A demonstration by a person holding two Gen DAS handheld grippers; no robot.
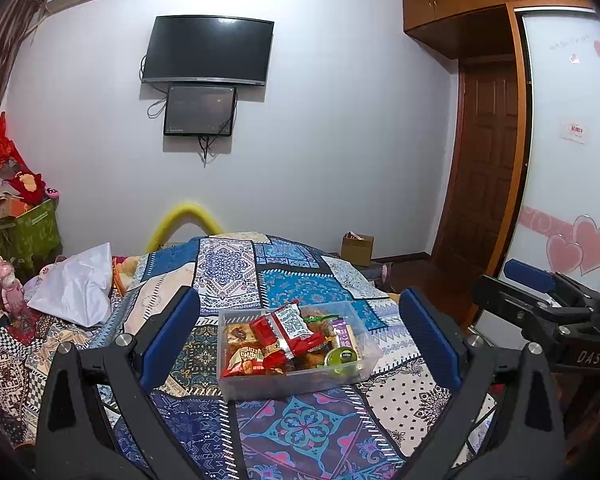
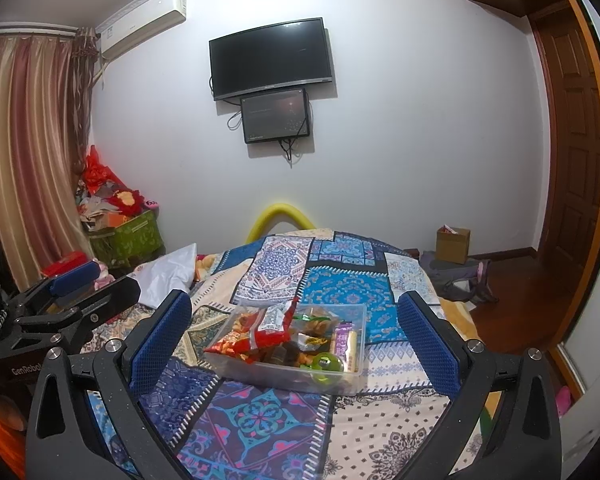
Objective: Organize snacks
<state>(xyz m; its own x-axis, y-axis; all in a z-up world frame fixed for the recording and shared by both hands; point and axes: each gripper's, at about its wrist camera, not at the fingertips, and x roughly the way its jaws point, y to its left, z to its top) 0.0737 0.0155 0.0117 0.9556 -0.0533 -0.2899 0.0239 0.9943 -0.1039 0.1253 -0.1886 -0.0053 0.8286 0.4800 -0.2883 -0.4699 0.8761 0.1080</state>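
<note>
Snacks in a clear rectangular plastic bin (image 1: 300, 376), sitting mid-bed on the blue patchwork-print bedspread (image 1: 300, 432), all packets already inside, so sorting looks close to done or not yet begun, can't say which. Red crinkly foil packet (image 1: 290, 330) lies on top, white label panel with print too small to read; purple-and-cream wrapped bar (image 1: 346, 336) has characters, illegible; round green lidded cup (image 1: 342, 358) in the near right corner. Left gripper (image 1: 300, 340) spread wide, empty, framing the bin from short of it; right gripper (image 2: 294, 340) likewise wide, holding nothing. "DAS" reads on the right gripper body, "GenRobot" partly on the left one. Both hover, probably lining up a pick
</note>
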